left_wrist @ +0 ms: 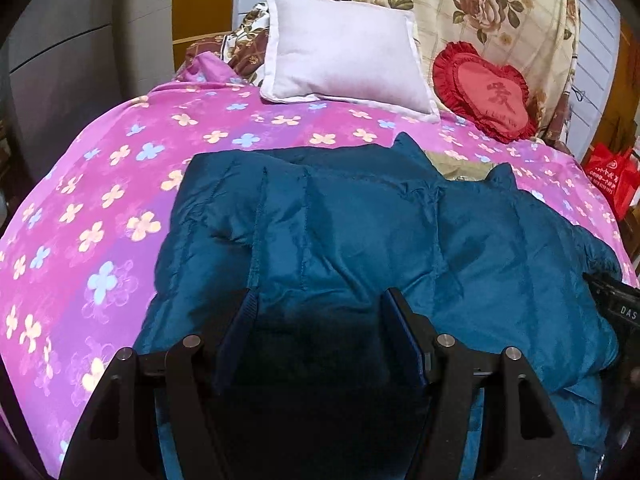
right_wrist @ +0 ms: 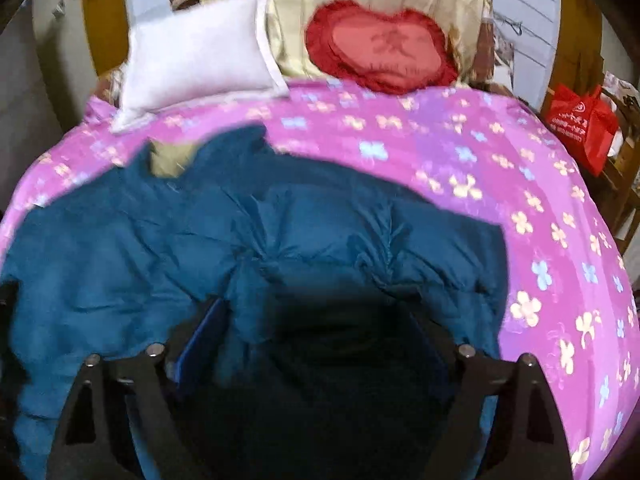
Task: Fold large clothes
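Left gripper (left_wrist: pixel 318 300): jaws spread wide, teal jacket (left_wrist: pixel 360 232) fabric lying between them, nothing pinched; right gripper (right_wrist: pixel 320 312): jaws also spread, a puffed fold of jacket bunched up between the fingers, left finger (right_wrist: pixel 202 336) touching it, right finger lost in shadow; jacket lies flat across the near half of the bed, quilted, olive lining (left_wrist: pixel 460 166) showing at the collar end; under it a pink bedspread (left_wrist: pixel 100 200) with cream and blue flowers; at the head, a white pillow (left_wrist: pixel 344 56) and a red heart cushion (left_wrist: pixel 486 94), both leaning on a floral rose blanket (left_wrist: pixel 500 8); red bag (right_wrist: pixel 582 124) off the bed's right side; grey cabinet (left_wrist: pixel 60 72) on the left; right view blurred.
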`<state>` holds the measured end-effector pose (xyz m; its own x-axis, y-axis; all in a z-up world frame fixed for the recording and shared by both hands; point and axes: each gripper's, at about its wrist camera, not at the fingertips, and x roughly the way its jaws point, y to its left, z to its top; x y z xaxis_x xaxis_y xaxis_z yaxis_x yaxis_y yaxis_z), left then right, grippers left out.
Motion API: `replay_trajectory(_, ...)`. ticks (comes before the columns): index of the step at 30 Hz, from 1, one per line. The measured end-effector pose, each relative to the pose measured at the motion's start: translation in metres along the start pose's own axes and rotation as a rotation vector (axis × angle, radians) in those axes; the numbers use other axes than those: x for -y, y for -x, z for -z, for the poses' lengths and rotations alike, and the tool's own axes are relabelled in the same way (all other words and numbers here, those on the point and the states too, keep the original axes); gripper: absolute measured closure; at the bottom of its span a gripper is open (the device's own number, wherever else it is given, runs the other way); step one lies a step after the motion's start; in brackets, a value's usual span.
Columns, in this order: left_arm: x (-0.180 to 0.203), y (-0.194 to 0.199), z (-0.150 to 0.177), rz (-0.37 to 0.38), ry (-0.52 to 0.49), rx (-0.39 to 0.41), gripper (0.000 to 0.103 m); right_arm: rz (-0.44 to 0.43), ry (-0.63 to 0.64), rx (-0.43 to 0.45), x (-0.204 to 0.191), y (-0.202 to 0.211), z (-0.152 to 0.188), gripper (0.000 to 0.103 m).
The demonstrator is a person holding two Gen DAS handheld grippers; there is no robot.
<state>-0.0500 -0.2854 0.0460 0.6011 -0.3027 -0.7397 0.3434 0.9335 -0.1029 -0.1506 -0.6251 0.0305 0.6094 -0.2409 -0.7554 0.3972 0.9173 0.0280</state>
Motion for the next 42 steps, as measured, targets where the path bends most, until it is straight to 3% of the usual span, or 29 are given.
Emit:
replay_trajectory(4,0.004,-0.004,0.0,-0.022,-0.012,-0.011,0.056,0.011,-0.018,-0.01,0.001,-0.004,-0.002,0.012)
replay_trajectory(13,0.006,-0.006,0.002,-0.033,-0.016,-0.007,0.056,-0.046,0.018,0.076,0.012,0.063,0.028,0.013)
replay_trajectory(17,0.009,-0.008,0.003,-0.039,-0.025,-0.003,0.055,0.012,0.078,0.011,0.012,0.043,0.043,0.013)
replay_trajectory(21,0.009,-0.003,0.002,-0.054,-0.046,-0.005,0.055,0.005,0.029,-0.001,0.02,0.024,0.045,0.011)
replay_trajectory(31,-0.004,0.058,0.021,-0.006,-0.03,0.045,0.055,-0.032,-0.016,0.071,0.025,0.089,0.063,0.012)
replay_trajectory(42,-0.006,0.143,0.077,-0.023,-0.103,0.144,0.055,-0.116,-0.071,0.119,0.03,0.16,0.12,0.012)
